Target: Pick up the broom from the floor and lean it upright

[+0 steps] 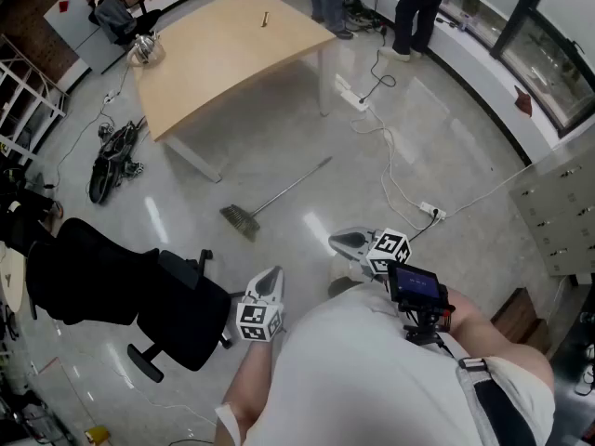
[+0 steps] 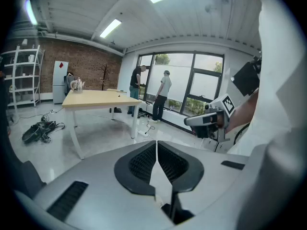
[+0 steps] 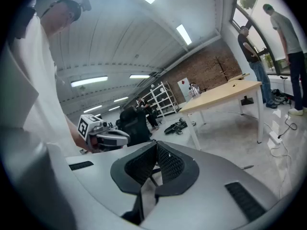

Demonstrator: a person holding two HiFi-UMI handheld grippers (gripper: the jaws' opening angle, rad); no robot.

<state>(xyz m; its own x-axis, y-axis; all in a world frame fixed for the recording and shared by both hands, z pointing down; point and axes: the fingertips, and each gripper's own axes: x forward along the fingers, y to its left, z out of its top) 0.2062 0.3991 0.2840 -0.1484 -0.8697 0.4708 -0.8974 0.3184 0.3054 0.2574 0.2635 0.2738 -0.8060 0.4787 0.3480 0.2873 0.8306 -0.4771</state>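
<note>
Broom [image 1: 284,191], thin grey handle with dark bristle head, lies flat on the floor before the wooden desk [image 1: 232,54], long axis diagonal, bristles lower-left, handle tip upper-right, visible in the head view only; left gripper [image 1: 270,277] and right gripper [image 1: 342,242] are closed on nothing, well apart from it.

The left gripper [image 2: 156,143] has its jaws closed together with nothing between them. The right gripper [image 2: 192,121] shows at the right. Beyond stands a wooden table [image 2: 96,98], a kettle [image 2: 76,84] at its far left corner, and 2 people [image 2: 162,95] stand by the window [image 2: 201,87].
</note>
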